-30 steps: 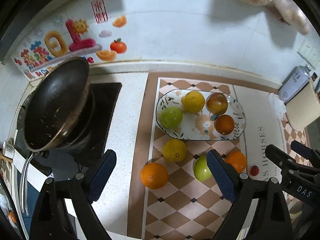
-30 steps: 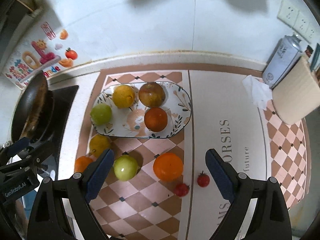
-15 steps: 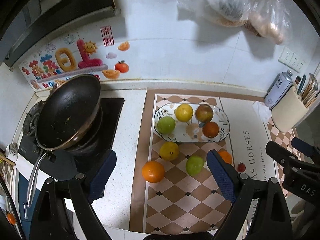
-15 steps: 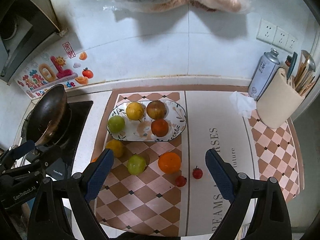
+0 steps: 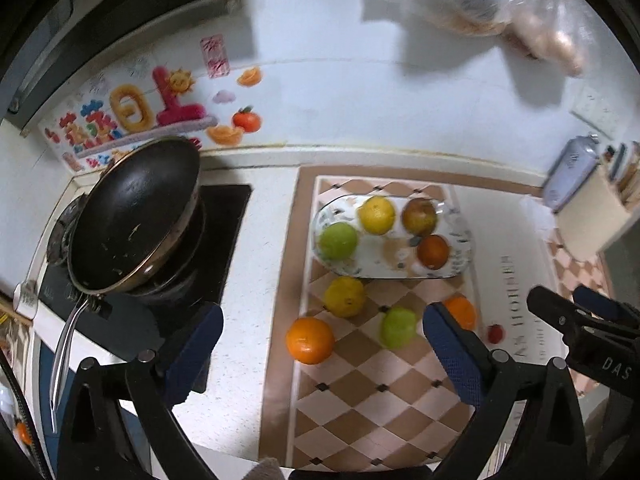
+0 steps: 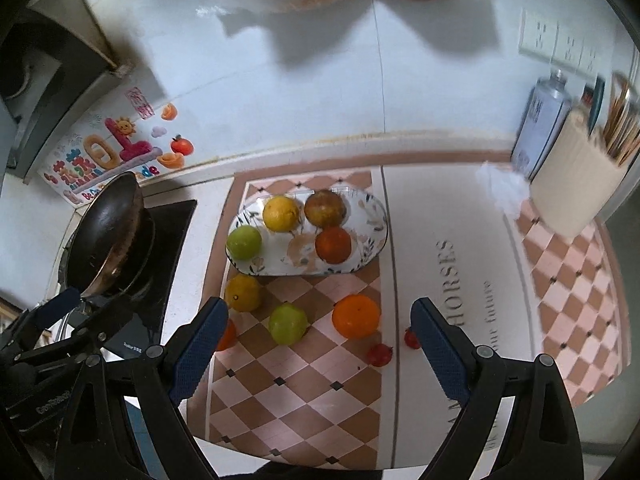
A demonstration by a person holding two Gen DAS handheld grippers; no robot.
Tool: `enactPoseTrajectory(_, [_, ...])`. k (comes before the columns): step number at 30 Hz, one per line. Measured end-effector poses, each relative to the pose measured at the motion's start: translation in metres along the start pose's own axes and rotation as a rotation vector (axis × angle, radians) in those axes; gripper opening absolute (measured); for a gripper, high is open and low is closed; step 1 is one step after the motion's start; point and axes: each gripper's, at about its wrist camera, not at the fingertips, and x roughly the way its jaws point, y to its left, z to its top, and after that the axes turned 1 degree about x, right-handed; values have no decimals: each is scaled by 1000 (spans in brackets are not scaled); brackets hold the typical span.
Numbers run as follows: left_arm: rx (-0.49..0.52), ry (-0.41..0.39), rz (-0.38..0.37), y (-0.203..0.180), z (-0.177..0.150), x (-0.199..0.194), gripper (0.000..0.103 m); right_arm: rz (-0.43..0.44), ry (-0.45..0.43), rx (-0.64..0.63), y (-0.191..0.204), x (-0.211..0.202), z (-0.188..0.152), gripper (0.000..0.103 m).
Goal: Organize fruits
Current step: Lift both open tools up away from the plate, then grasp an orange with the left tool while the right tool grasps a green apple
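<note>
An oval patterned plate [image 5: 460, 240] [image 6: 374, 236] on the checked mat holds a green fruit [image 5: 338, 241], a yellow one [image 5: 376, 215], a brown one [image 5: 419, 216] and a dark orange one [image 5: 433, 251]. Loose on the mat lie a yellow fruit [image 5: 344, 297] [image 6: 243, 293], an orange [image 5: 310, 340], a green fruit [image 5: 397, 327] [image 6: 288, 324], a second orange [image 6: 356, 316] and two cherry tomatoes [image 6: 380, 354] [image 6: 412, 338]. My left gripper [image 5: 320, 360] and right gripper [image 6: 316, 354] hang open and empty above the mat's near edge.
A black frying pan [image 5: 132, 216] sits on the stove at the left. A spray can [image 6: 540, 128], a beige utensil holder [image 6: 576, 184] and crumpled tissue [image 6: 500, 192] stand at the back right. Plastic bags [image 5: 480, 4] hang on the wall above.
Both grippers rose away from the counter, then came back slightly closer. The fruits and plate have not moved.
</note>
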Motion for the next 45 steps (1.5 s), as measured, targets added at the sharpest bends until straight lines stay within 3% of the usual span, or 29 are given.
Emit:
enactPoseTrajectory(5, [-42, 95, 114, 20, -7, 45, 102, 69, 173, 39, -12, 80, -5, 95])
enactPoseTrajectory(9, [-89, 193, 149, 35, -14, 80, 102, 141, 272, 6, 3, 144, -14, 94])
enactPoseTrajectory(13, [-131, 291, 151, 42, -24, 110, 102, 141, 349, -60, 25, 197, -18, 81])
enactPoseTrajectory(16, [-162, 371, 110, 45, -32, 133, 102, 128, 418, -107, 36, 234, -25, 75])
enactPoseTrajectory(17, [-168, 391, 101, 45, -34, 140, 102, 125, 435, -124, 39, 243, -28, 67])
enactPoseTrajectory(19, [-166, 434, 76, 41, -38, 155, 102, 99, 403, -210, 52, 244, -30, 60])
enactPoseTrajectory(25, [-106, 519, -1, 23, -47, 195, 102, 124, 446, -205, 41, 236, -42, 59])
enactPoseTrajectory(27, [-88, 513, -31, 17, -49, 204, 91, 131, 464, -200, 38, 232, -46, 59])
enactPoseTrajectory(28, [-83, 514, -44, 15, -50, 207, 73, 133, 469, -201, 37, 231, -49, 59])
enactPoseTrajectory(29, [-89, 516, -73, 13, -51, 208, 64, 133, 470, -204, 36, 230, -50, 59])
enactPoseTrajectory(34, [-55, 486, -57, 2, -59, 202, 63, 122, 462, -215, 37, 226, -61, 59])
enactPoseTrajectory(41, [-107, 489, -75, 4, -77, 185, 63, 127, 456, -186, 32, 223, -53, 59])
enactPoseTrajectory(45, [-113, 431, -122, 0, -49, 156, 63, 178, 413, -111, 20, 204, -35, 59])
